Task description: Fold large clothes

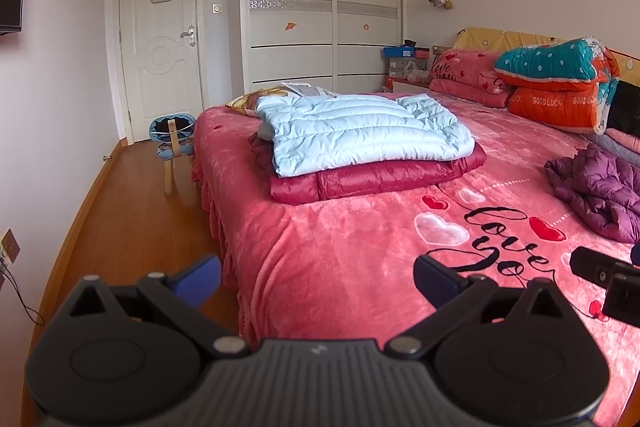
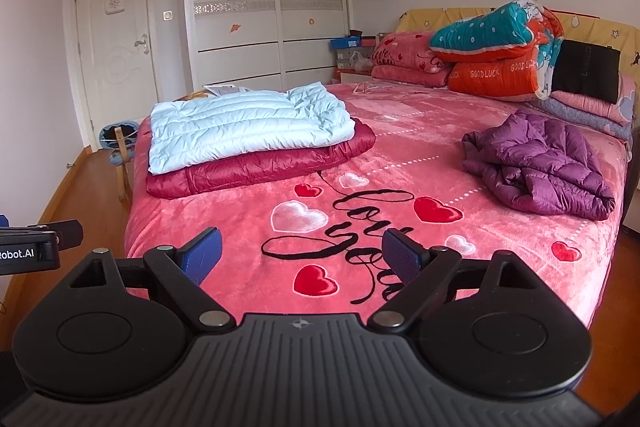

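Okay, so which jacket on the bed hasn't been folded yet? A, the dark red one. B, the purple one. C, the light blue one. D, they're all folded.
B: the purple jacket lies crumpled on the right side of the bed, while the light blue jacket sits flat and folded on top of the folded dark red jacket.

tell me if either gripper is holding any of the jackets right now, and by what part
Nothing is held. The left gripper and right gripper are both open over the bed, and the crumpled purple jacket lies untouched.
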